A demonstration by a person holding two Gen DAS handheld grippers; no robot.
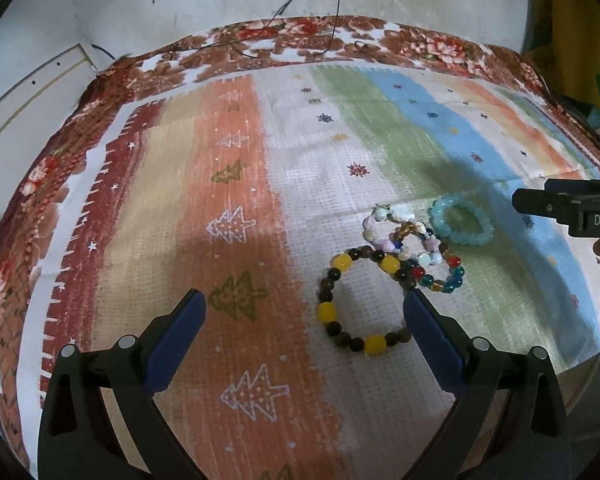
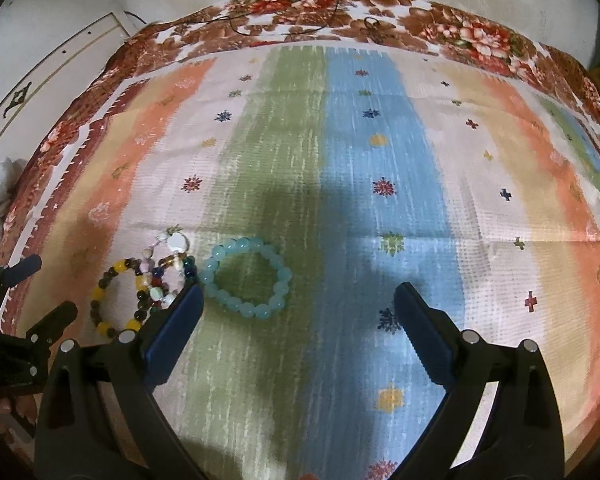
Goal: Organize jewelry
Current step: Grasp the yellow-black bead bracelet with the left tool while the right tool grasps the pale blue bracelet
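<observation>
At the bottom of the left wrist view, the left tool (image 1: 304,304) is spread wide with nothing between its blue pads; its right fingertip reaches the edge of the brown and yellow bead bracelet (image 1: 362,300) in the lower middle of the frame, though I cannot tell whether it touches. At the bottom of the right wrist view the right tool (image 2: 298,294) is likewise wide apart and holds nothing, with the aqua bead bracelet (image 2: 247,277) lying just beyond its left fingertip, a little left of centre.

Beyond the brown and yellow ring, toward the middle right of the left view, a multicoloured glass bead bracelet (image 1: 444,276) and a pale pastel charm bracelet (image 1: 384,226) overlap each other and the first, forming a small tangle. The aqua bracelet sits just beside that cluster, at its far right edge, close to it and perhaps touching.

Judging from this, the organising has barely started: three pieces are heaped together, only the aqua one lies roughly apart, and neither tool has a grip on anything. Separating and laying them out remains to be done.

No box, tray or dish shows in either view. Everything rests on the striped cloth (image 2: 364,152) covering the table, with a floral fabric border (image 2: 432,20) across the top of the frame.
</observation>
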